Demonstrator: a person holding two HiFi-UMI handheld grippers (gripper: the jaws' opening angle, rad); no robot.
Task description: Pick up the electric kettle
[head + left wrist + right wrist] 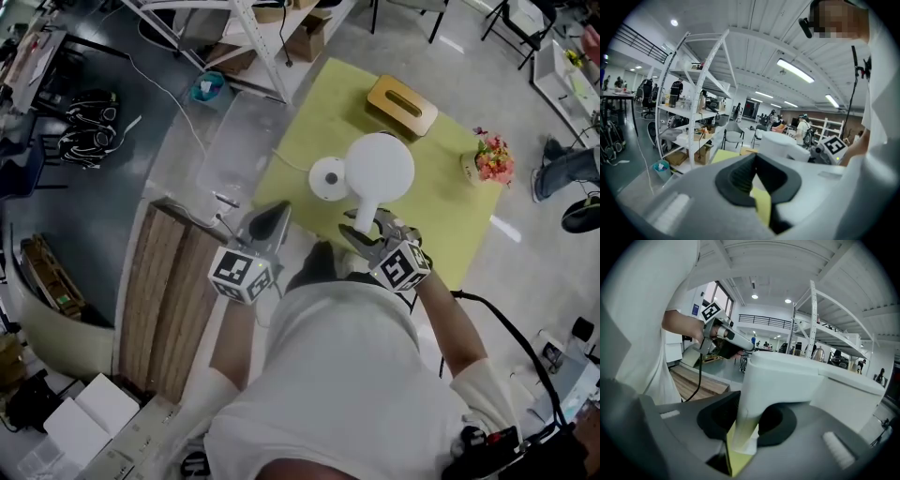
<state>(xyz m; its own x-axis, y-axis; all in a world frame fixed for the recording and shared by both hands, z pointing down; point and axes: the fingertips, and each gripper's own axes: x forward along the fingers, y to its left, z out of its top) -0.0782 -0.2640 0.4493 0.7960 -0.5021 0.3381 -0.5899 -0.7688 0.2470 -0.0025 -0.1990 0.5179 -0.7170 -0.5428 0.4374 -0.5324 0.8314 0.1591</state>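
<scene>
Electric kettle [380,169]: white body with a round lid, gripped at its handle [757,394] by the right claw [747,423].

1. Right claw. The two dark pads pinch the lower run of the handle from either side. The handle fills the gap, and only a sliver of yellow-green shows beneath it. Gripping at the handle keeps the pads off the smooth, wide body, which they could hardly span.

2. Kettle position. In the head view the body sits beyond the claw with the handle turned toward the person, which explains the approach from the near edge. The kettle is just beside its round power base [327,177], not on it, and the base's centre contact is exposed. The kettle therefore appears lifted clear of the base. Whether its underside is off the surface [314,98] cannot be confirmed from any view.

3. Left claw [757,168]. The pads are pressed together at the tips with nothing between them. It hangs off the surface's near left corner, away from the kettle, and takes no part in the lift.

4. Surroundings. A wooden tissue box [401,106] and a small flower pot [491,161] stand farther back on the yellow-green surface, well apart from the kettle.

5. Caution. The single grip at the handle puts the body's weight ahead of the pads, so tipping forward is the likely fault.
</scene>
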